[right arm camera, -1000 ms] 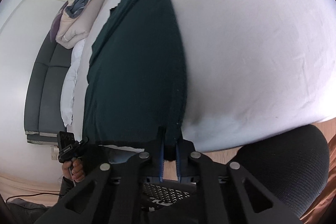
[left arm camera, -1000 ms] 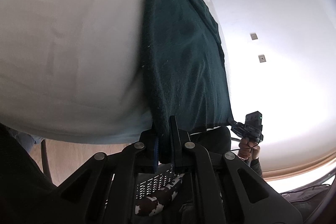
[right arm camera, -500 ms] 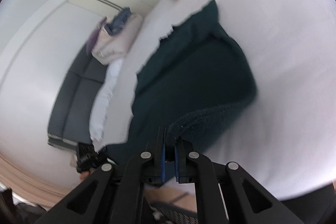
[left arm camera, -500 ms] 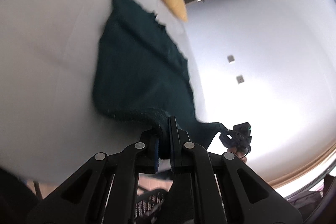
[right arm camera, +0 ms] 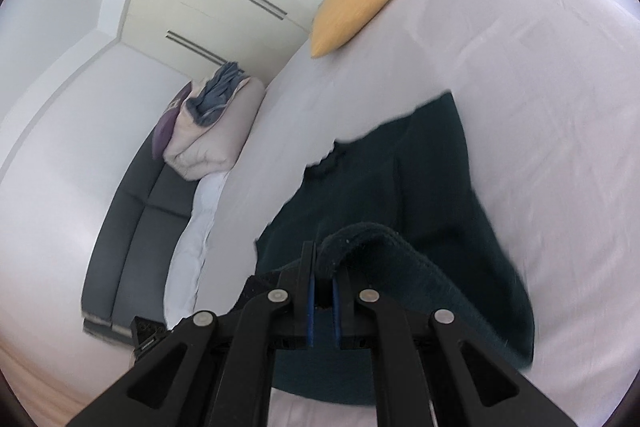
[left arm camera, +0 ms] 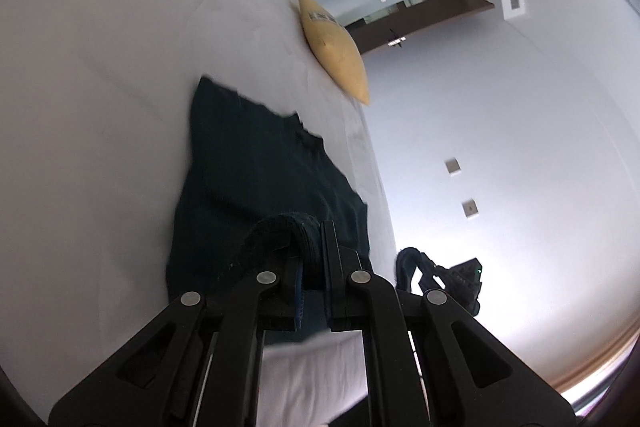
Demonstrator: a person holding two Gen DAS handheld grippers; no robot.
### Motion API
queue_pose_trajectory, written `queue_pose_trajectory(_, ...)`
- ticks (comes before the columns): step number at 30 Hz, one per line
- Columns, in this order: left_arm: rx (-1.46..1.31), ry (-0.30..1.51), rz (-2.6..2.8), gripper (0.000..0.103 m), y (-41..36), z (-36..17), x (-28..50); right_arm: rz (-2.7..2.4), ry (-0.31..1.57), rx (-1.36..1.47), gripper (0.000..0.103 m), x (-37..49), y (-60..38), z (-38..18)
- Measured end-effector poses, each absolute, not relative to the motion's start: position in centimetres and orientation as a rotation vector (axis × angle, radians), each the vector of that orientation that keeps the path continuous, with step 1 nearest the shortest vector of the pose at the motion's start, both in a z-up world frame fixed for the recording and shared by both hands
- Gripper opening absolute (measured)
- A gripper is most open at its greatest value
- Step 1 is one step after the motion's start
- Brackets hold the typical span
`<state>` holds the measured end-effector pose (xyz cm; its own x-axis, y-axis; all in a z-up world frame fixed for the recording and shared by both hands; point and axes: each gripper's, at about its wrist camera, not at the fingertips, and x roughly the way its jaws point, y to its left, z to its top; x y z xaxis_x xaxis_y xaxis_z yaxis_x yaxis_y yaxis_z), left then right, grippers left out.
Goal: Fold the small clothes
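Note:
A dark green garment (left arm camera: 256, 171) lies on the white bed sheet (left arm camera: 100, 87), its far part flat, its near hem lifted and curling over toward the far end. My left gripper (left arm camera: 314, 259) is shut on one corner of that hem. In the right wrist view the same garment (right arm camera: 420, 187) spreads ahead, and my right gripper (right arm camera: 323, 267) is shut on the other hem corner, which arches up over the fingers. The right gripper (left arm camera: 460, 277) also shows in the left wrist view, with a fold of the fabric hanging from it.
A yellow pillow (left arm camera: 336, 47) (right arm camera: 356, 7) rests at the far end of the bed. Left of the bed stands a dark sofa (right arm camera: 132, 223) with folded bedding (right arm camera: 208, 131) piled on it. A white wall (left arm camera: 520, 147) runs along the bed's right side.
Both grippers have risen and moved forward over the bed, carrying the garment's near hem with them. The hem, earlier at the bed's edge, now curls above the garment's middle.

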<state>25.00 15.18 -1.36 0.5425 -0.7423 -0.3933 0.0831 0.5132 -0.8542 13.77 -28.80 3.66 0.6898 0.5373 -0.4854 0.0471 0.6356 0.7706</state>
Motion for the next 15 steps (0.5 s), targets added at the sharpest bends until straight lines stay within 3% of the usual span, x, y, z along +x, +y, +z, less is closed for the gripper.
queue_pose_trajectory(15,-0.885,0.921,-0.45,0.006,12.9,-4.8,42.7,0.144,0.852,0.841,0.007,27.0,-31.0,-1.9)
